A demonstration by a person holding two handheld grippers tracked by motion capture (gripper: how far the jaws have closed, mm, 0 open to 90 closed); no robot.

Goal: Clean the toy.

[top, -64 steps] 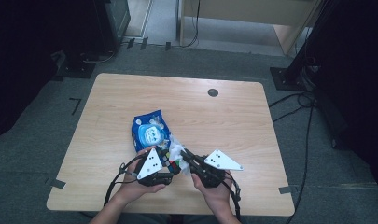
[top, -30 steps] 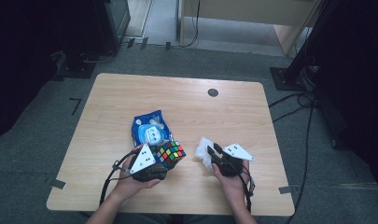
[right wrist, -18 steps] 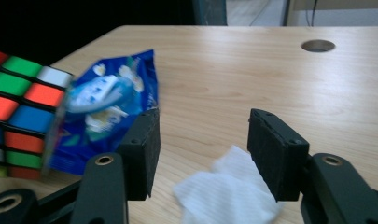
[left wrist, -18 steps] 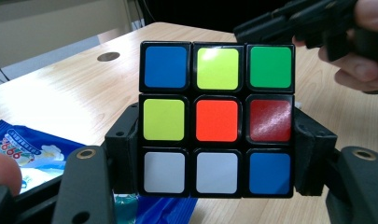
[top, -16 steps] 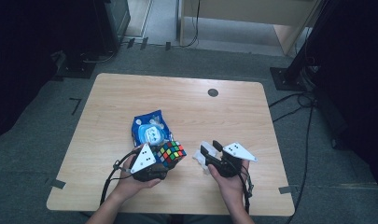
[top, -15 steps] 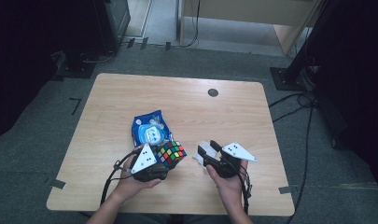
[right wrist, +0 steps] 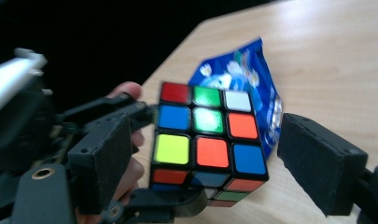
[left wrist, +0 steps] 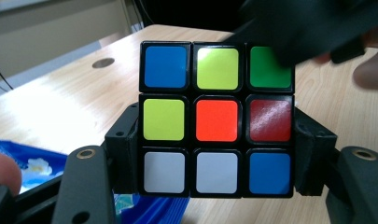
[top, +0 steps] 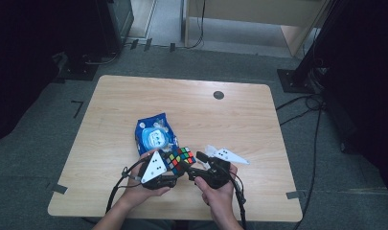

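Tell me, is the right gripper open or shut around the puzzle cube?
Open. The right gripper's pads stand apart from the puzzle cube with gaps either side; its jaws have just been opening. The left gripper clamps the cube.

A light wooden table (top: 134,96) with rounded corners stands mid-frame on grey carpet (top: 43,124). Dark stands and cables (top: 321,103) crowd the right edge, a black cabinet (top: 110,19) sits upper left, and pale wooden furniture (top: 258,14) lines the top

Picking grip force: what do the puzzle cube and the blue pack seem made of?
Puzzle cube: looks like hard black plastic with glossy coloured tiles that catch glare. Blue pack: apparently thin printed plastic film, crinkled and shiny, so soft.
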